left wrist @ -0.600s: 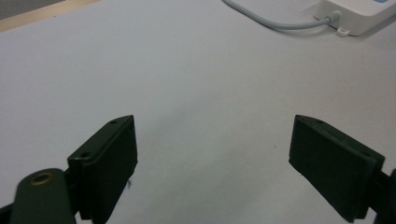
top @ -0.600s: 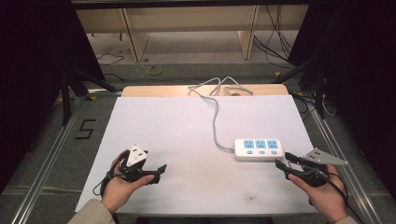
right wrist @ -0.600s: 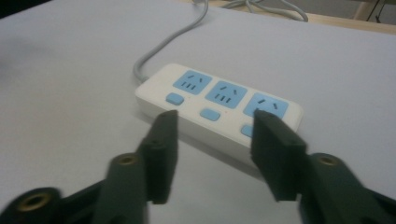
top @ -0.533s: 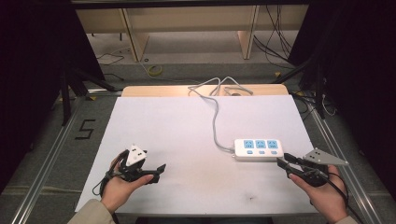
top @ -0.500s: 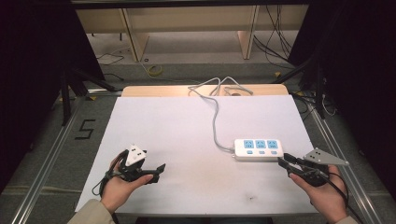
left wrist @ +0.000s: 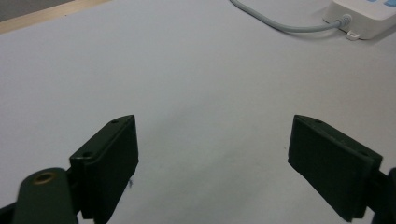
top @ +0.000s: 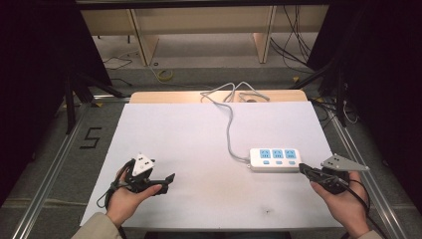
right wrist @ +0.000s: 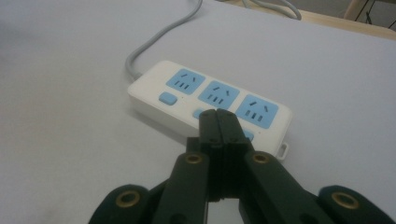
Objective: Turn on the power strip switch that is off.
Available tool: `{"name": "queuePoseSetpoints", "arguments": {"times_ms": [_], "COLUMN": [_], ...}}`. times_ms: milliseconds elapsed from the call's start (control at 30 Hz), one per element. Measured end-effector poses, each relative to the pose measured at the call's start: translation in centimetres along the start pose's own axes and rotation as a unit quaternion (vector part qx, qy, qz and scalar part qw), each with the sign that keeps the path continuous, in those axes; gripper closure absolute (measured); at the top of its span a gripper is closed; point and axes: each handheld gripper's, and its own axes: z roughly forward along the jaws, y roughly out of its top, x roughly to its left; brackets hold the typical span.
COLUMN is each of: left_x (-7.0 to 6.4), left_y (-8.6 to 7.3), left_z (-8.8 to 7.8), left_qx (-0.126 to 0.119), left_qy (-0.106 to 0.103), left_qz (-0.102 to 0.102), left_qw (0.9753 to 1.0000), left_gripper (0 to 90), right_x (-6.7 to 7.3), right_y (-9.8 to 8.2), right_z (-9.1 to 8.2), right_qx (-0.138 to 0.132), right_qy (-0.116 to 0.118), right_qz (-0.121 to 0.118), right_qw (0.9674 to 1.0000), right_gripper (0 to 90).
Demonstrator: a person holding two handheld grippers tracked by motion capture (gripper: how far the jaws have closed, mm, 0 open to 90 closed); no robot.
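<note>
Your white power strip (top: 275,159) lies near the worktop's (top: 199,129) right edge; its grey cord (top: 230,124) runs off the far edge. Your right hand-held gripper (right wrist: 218,122), jaws pressed together, hides part of its button row. Your left hand-held gripper (left wrist: 212,158) stands wide apart, empty, near the front-left corner.

Overhead cam plus two jaw-cams, power strip (top: 274,159) shared

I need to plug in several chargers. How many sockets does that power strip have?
3, in one row along the power strip: one at the cable end, one in the middle, one at the far end.
</note>
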Motion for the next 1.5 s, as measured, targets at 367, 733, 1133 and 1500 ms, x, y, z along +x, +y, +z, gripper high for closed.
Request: {"name": "queuePoseSetpoints", "arguments": {"times_ms": [367, 733, 1133, 1500], "left_x": [0.0, -0.1, -0.2, -0.2], "left_y": [0.1, 0.1, 0.2, 0.2], "left_z": [0.0, 0.1, 0.2, 0.2], "left_qx": [-0.003, -0.001, -0.003, -0.005], "left_qy": [0.0, -0.002, -0.002, -0.002], "left_qz": [0.004, 0.0, 0.001, 0.001], "left_qw": [1.0, 1.0, 1.0, 1.0], "left_gripper": [16.1, 16.2, 16.2, 16.3], "right_x": [0.3, 0.7, 0.9, 1.1], "right_y": [0.7, 1.4, 2.1, 2.7], "right_z": [0.7, 1.2, 1.7, 2.4], "right_qx": [0.009, 0.016, 0.014, 0.016], "right_qy": [0.01, 0.014, 0.013, 0.017], "right_qz": [-0.005, -0.009, -0.015, -0.016], "right_qw": [0.9999, 0.9997, 0.9997, 0.9996], "right_gripper": [90.0, 90.0, 90.0, 90.0]}}
